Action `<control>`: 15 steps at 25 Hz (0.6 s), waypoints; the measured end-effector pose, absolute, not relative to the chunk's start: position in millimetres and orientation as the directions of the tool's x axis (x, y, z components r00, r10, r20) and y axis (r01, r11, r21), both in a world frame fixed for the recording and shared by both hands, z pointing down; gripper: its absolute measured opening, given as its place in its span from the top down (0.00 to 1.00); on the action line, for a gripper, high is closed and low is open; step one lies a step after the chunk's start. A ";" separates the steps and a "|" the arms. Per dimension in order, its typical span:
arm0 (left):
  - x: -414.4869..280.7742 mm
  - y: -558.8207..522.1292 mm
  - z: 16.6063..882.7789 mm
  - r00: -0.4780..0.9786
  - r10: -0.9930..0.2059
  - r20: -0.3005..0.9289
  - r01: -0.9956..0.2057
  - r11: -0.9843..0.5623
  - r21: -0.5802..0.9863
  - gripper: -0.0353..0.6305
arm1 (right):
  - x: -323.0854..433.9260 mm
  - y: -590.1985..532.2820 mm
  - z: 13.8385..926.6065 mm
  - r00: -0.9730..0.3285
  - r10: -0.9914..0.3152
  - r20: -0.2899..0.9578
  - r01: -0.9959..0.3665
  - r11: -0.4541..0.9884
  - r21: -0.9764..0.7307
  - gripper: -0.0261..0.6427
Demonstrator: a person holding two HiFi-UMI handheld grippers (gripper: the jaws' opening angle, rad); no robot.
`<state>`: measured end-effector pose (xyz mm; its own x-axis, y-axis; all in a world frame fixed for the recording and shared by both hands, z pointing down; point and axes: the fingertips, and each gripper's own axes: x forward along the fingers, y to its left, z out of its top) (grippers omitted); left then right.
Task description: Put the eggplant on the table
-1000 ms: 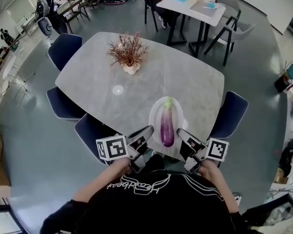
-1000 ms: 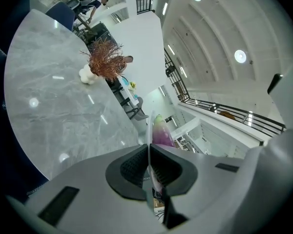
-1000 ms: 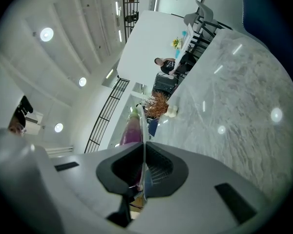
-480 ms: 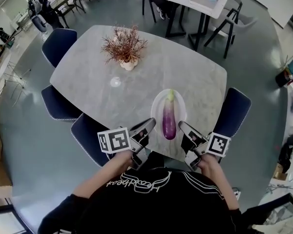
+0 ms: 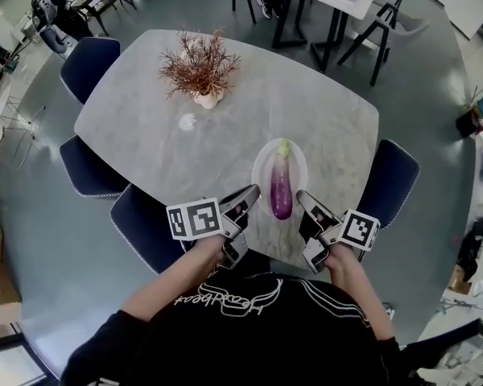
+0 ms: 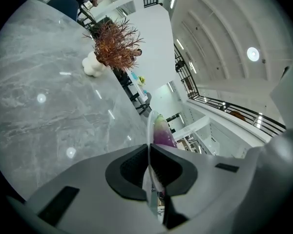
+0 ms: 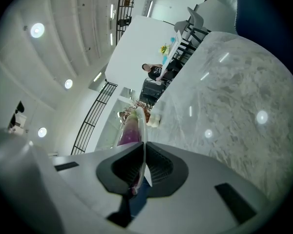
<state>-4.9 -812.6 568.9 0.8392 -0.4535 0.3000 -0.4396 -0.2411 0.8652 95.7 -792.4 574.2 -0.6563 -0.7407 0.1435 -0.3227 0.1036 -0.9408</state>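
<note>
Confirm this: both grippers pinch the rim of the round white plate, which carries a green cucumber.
One error: the round white plate carries a purple eggplant, not a cucumber, as the head view shows. The left gripper and right gripper do pinch its rim.

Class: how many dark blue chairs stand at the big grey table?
4: far-left chair, middle-left chair, near-left chair, and right chair. The person's body may hide another at the near edge.

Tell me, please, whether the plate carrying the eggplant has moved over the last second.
Yes. The plate, with the eggplant on it, has moved farther in over the table, away from the table's near edge.
</note>
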 end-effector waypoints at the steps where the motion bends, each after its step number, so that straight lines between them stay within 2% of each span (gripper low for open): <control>1: -4.3 -815.3 574.8 0.837 -0.452 0.308 -0.444 -0.232 0.866 0.91 | 95.9 -795.6 579.3 -0.658 -0.738 0.151 -0.329 0.101 -0.939 0.93; 6: -4.0 -827.3 600.9 0.825 -0.445 0.348 -0.469 -0.196 0.861 0.91 | 96.3 -808.3 605.6 -0.658 -0.727 0.199 -0.354 0.064 -0.933 0.93; 12: -1.0 -840.0 633.4 0.809 -0.435 0.396 -0.500 -0.154 0.853 0.91 | 107.9 -818.1 648.9 -0.633 -0.705 0.320 -0.418 -0.037 -0.908 0.93; 15: 1.3 -842.8 649.7 0.802 -0.426 0.418 -0.512 -0.132 0.849 0.91 | 107.7 -821.2 663.2 -0.634 -0.696 0.338 -0.403 -0.076 -0.912 0.93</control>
<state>1.3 -842.8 649.7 0.8024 -0.4264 0.4176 -0.5118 -0.1317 0.8489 107.7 -821.2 663.2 -0.6339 -0.6959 0.3376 -0.4027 -0.0758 -0.9122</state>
